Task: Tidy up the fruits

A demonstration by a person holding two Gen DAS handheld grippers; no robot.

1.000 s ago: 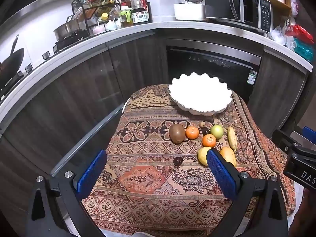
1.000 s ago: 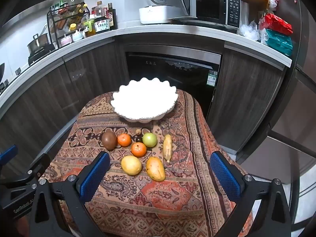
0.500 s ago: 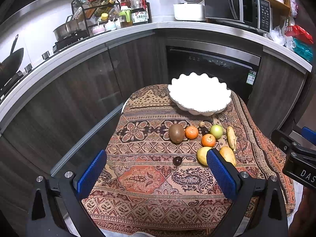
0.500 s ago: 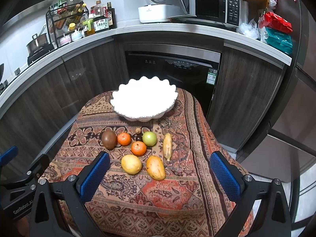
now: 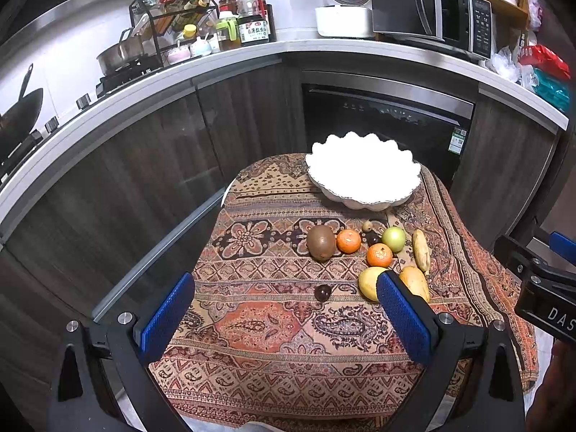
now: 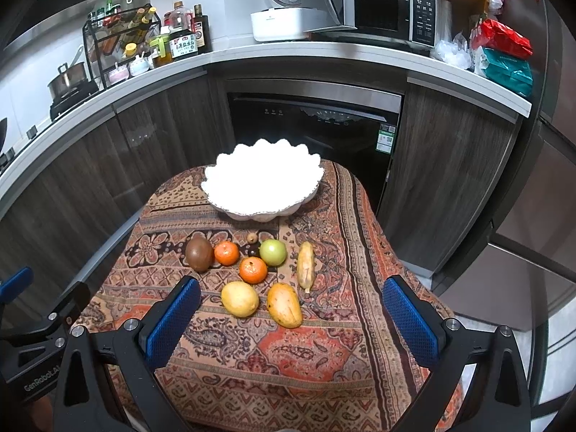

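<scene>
Mango [image 5: 415,280] half hidden behind left gripper [image 5: 286,318] pad; bowl [image 5: 363,199] interior overexposed.

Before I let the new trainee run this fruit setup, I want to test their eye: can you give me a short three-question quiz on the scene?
1. True or false: the white bowl already holds fruit.
2. How many oranges lie on the cloth?
3. Which fruit lies nearest the right claw: A kiwi, B mango, C green apple?

Key: 1 false, no fruit shows in it; 2 two; 3 B. Both claws, left included, are open and hold nothing.
</scene>
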